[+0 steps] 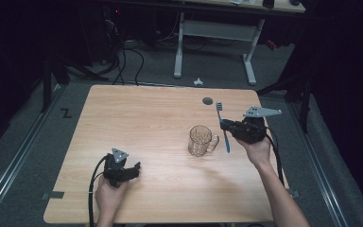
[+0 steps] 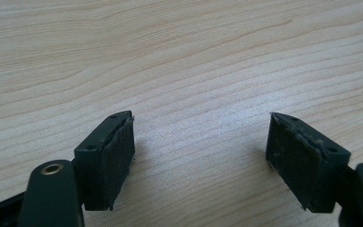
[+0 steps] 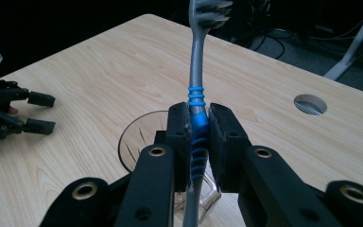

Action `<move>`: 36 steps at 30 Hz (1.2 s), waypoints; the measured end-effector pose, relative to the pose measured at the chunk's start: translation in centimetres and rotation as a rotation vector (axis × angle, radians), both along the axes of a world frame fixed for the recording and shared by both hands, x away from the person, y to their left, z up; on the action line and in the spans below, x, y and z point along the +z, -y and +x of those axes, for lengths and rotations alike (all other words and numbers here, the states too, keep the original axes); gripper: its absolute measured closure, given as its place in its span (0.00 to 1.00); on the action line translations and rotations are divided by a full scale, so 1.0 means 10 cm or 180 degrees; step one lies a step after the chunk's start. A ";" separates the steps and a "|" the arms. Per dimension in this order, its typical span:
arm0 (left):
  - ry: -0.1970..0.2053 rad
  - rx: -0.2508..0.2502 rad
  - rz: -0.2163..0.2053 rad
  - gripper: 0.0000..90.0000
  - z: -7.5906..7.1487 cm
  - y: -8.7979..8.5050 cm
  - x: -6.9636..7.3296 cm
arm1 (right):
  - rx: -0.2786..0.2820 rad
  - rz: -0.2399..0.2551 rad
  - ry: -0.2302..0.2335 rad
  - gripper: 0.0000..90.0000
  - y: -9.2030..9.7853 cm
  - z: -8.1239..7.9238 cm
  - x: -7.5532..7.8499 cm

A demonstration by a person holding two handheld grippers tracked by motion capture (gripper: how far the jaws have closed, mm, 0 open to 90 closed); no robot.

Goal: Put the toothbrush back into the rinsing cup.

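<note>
Right gripper [image 1: 224, 124] is clamped on a toothbrush [image 1: 223, 126] just beside the glass mug [image 1: 201, 141]. Left gripper [image 1: 133, 170] sits low over the table [image 1: 146, 113], jaws wide apart.

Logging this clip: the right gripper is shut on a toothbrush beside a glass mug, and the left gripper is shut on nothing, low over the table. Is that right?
One slip: the left gripper is open, not shut. The left gripper view shows its jaws set wide apart with bare table between them. The rest holds: the right gripper is shut on the toothbrush beside the mug.
</note>
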State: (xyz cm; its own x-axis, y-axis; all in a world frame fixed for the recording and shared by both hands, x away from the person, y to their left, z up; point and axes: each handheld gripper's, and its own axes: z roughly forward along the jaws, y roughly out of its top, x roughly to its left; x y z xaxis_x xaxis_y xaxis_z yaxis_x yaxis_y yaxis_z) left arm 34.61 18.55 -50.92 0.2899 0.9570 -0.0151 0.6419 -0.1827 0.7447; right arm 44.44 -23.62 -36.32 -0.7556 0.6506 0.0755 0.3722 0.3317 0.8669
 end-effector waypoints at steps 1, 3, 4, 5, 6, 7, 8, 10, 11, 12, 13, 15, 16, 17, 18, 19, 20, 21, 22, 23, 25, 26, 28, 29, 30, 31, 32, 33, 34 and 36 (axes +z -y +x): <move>-0.0001 0.0000 0.0001 0.28 0.00 0.00 0.00 | 0.0004 0.0004 0.0002 0.89 -0.01 0.00 0.00; -0.0001 -0.0001 0.0002 0.28 0.00 0.00 0.00 | 0.0009 0.0002 0.0017 0.89 -0.03 0.01 0.01; -0.0001 0.0000 0.0001 0.28 0.00 0.00 0.00 | 0.0010 0.0011 0.0033 0.89 -0.04 0.02 0.02; 0.0000 0.0000 0.0001 0.28 0.00 0.00 0.00 | 0.0010 0.0012 0.0043 0.88 -0.05 0.02 0.02; -0.0001 0.0000 0.0001 0.28 0.00 0.00 0.00 | 0.0005 0.0016 0.0047 0.88 -0.05 0.02 0.02; -0.0001 0.0000 0.0000 0.28 0.00 0.00 0.00 | 0.0001 0.0017 0.0046 0.89 -0.06 0.03 0.02; -0.0001 0.0000 -0.0001 0.28 0.00 0.00 0.00 | 0.0002 0.0013 0.0047 0.89 -0.07 0.03 0.02; -0.0001 0.0000 -0.0002 0.28 0.00 0.00 0.00 | -0.0009 0.0019 0.0045 0.89 -0.08 0.05 0.02; -0.0001 0.0000 -0.0002 0.28 0.00 0.00 0.00 | -0.0017 0.0026 0.0054 0.89 -0.09 0.07 0.02; -0.0001 -0.0001 -0.0001 0.28 0.00 0.00 0.00 | -0.0017 0.0026 0.0054 0.89 -0.09 0.07 0.02; -0.0001 -0.0001 -0.0001 0.28 0.00 0.00 0.00 | -0.0021 0.0030 0.0059 0.88 -0.10 0.08 0.02; -0.0001 0.0000 -0.0003 0.28 0.00 0.00 0.00 | -0.0034 0.0040 0.0088 0.89 -0.12 0.10 0.03; -0.0001 -0.0001 -0.0002 0.28 0.00 0.00 0.00 | -0.0034 0.0040 0.0088 0.89 -0.12 0.10 0.03; -0.0001 0.0000 -0.0003 0.28 0.00 0.00 0.00 | -0.0037 0.0044 0.0092 0.89 -0.13 0.11 0.03; 0.0000 0.0000 -0.0004 0.28 0.00 0.00 0.00 | -0.0044 0.0052 0.0100 0.89 -0.14 0.12 0.03; -0.0001 -0.0001 -0.0003 0.28 0.00 0.00 0.00 | -0.0052 0.0057 0.0104 0.89 -0.15 0.13 0.03; -0.0001 0.0000 -0.0005 0.28 0.00 0.00 0.00 | -0.0063 0.0072 0.0112 0.88 -0.16 0.14 0.03; -0.0001 0.0000 -0.0005 0.28 0.00 0.00 0.00 | -0.0069 0.0081 0.0114 0.88 -0.17 0.15 0.03; -0.0002 -0.0001 -0.0005 0.28 0.00 0.00 0.00 | -0.0084 0.0084 0.0125 0.88 -0.18 0.16 0.03; -0.0002 -0.0002 -0.0006 0.28 0.00 0.00 0.00 | -0.0094 0.0082 0.0131 0.88 -0.18 0.18 0.03; -0.0004 -0.0002 -0.0008 0.28 0.00 0.00 0.00 | -0.0110 0.0088 0.0136 0.88 -0.19 0.19 0.03; -0.0004 -0.0001 -0.0010 0.28 0.00 0.00 0.00 | -0.0114 0.0091 0.0141 0.89 -0.20 0.20 0.03; -0.0005 -0.0002 -0.0010 0.28 0.00 0.00 0.00 | -0.0124 0.0097 0.0145 0.89 -0.21 0.22 0.03; -0.0005 -0.0002 -0.0010 0.28 0.00 0.00 0.00 | -0.0122 0.0097 0.0148 0.88 -0.22 0.23 0.03; -0.0004 -0.0002 -0.0012 0.28 0.00 0.00 0.00 | -0.0124 0.0096 0.0141 0.88 -0.23 0.23 0.03; -0.0005 -0.0002 -0.0011 0.28 0.00 0.00 0.00 | -0.0121 0.0093 0.0137 0.88 -0.23 0.24 0.03; -0.0003 -0.0003 -0.0013 0.28 0.00 0.00 0.00 | -0.0120 0.0092 0.0135 0.89 -0.24 0.25 0.03; -0.0003 -0.0002 -0.0014 0.28 0.00 0.00 0.00 | -0.0117 0.0103 0.0130 0.88 -0.25 0.25 0.03; -0.0003 -0.0003 -0.0014 0.28 0.00 0.00 0.00 | -0.0110 0.0115 0.0130 0.88 -0.25 0.25 0.04; -0.0007 -0.0003 -0.0011 0.28 0.00 0.00 0.00 | -0.0112 0.0112 0.0140 0.88 -0.27 0.26 0.04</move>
